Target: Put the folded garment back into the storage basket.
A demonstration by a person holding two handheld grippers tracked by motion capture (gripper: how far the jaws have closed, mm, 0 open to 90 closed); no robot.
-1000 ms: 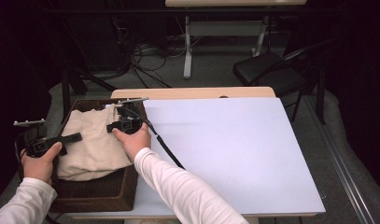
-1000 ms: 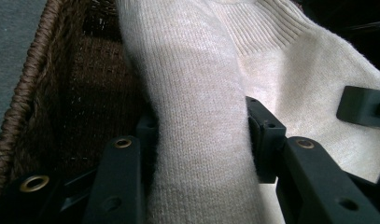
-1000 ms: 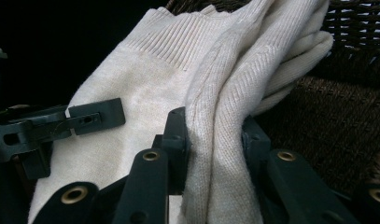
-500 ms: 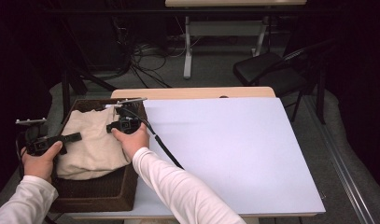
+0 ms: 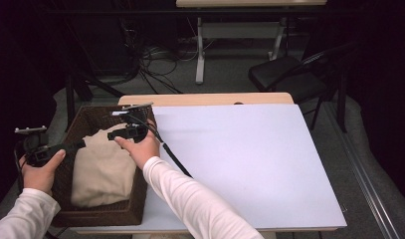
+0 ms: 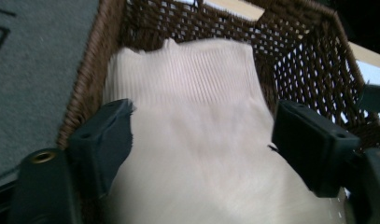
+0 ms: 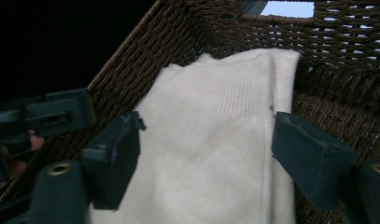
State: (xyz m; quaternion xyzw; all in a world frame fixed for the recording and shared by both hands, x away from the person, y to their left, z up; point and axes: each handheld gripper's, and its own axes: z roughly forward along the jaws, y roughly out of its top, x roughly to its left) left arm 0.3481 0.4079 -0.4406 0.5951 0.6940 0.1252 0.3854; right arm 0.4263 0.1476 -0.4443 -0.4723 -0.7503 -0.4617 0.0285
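Compared with the earlier frame, the right gripper (image 5: 119,134) sits slightly farther over the dark brown woven wicker basket (image 5: 98,217); the left gripper (image 5: 79,145) is unchanged at its left rim. Both grippers' fingers are spread wide above the folded beige ribbed knit garment (image 5: 103,167) lying inside the basket. The basket occupies the white tabletop's (image 5: 240,164) left edge. A black chair (image 5: 284,77) stands beyond.
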